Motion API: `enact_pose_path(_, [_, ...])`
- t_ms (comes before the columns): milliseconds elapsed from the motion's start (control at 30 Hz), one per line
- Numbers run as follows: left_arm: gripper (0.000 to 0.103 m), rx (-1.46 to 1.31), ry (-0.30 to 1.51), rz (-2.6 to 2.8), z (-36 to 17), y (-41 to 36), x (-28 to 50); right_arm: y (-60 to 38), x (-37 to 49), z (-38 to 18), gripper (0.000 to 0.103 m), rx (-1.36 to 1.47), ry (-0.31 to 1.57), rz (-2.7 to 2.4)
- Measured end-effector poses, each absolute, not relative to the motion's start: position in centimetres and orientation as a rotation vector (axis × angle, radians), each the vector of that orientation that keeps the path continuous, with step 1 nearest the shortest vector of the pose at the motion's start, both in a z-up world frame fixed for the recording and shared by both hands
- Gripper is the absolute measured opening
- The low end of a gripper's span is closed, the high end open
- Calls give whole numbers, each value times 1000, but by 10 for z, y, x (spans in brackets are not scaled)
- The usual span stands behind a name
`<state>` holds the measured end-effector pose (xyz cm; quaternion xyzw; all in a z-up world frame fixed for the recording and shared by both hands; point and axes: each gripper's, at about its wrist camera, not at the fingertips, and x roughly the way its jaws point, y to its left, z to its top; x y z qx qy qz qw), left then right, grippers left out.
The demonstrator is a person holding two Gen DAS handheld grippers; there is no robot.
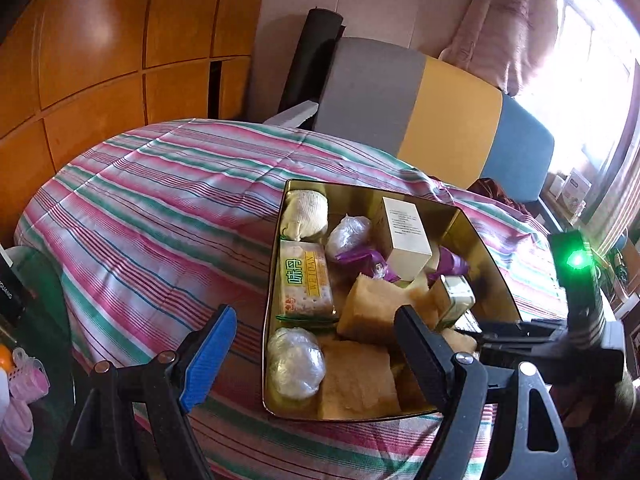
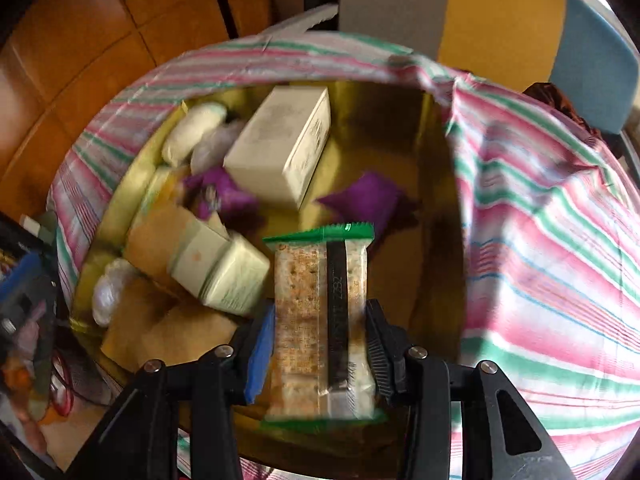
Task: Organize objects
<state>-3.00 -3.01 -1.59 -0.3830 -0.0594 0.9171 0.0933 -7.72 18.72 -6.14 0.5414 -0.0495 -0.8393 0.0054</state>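
Note:
An open gold tin point(image 1: 486, 248) lies on a striped quilt. It holds a Weidan cracker packet point(image 1: 306, 280), a white box point(image 1: 406, 236), a cloth pouch point(image 1: 304, 216), plastic-wrapped lumps point(image 1: 294, 362), brown blocks point(image 1: 376, 308) and purple wrappers point(image 1: 360, 258). My left gripper point(image 1: 316, 312) hangs open over the tin's near left edge with nothing between its fingers. My right gripper point(image 2: 320, 306) is shut on a second, green-edged cracker packet point(image 2: 316, 300), held lengthwise above the tin point(image 2: 380, 120). Under it lie the white box point(image 2: 284, 144) and a pale green box point(image 2: 224, 272).
The striped quilt point(image 1: 160, 208) covers the bed around the tin. A grey, yellow and blue headboard point(image 1: 440, 120) stands behind it, with an orange wooden wardrobe point(image 1: 100, 60) at the left. Clutter point(image 1: 20, 380) sits low left, and a bright window point(image 1: 592, 80) is at the right.

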Motion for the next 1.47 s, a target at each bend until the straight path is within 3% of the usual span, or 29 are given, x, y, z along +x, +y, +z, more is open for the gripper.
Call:
enact_pose_path(167, [82, -1140, -132, 2761, -14, -26, -29, 193, -70, -70, 59, 1685, -210, -2639])
enact_pose_path(400, [82, -1104, -92, 2838, 0, -21, -23, 198, -47, -51, 69, 1511, -247, -2743])
enact_pose_path(867, [82, -1003, -65, 2930, 21, -3, 6, 191, 15, -10, 72, 1149, -261, -2956])
enact_pose_path(1467, [77, -1009, 3, 2912, 6, 6, 12, 184, 27, -17, 72, 1141, -288, -2929])
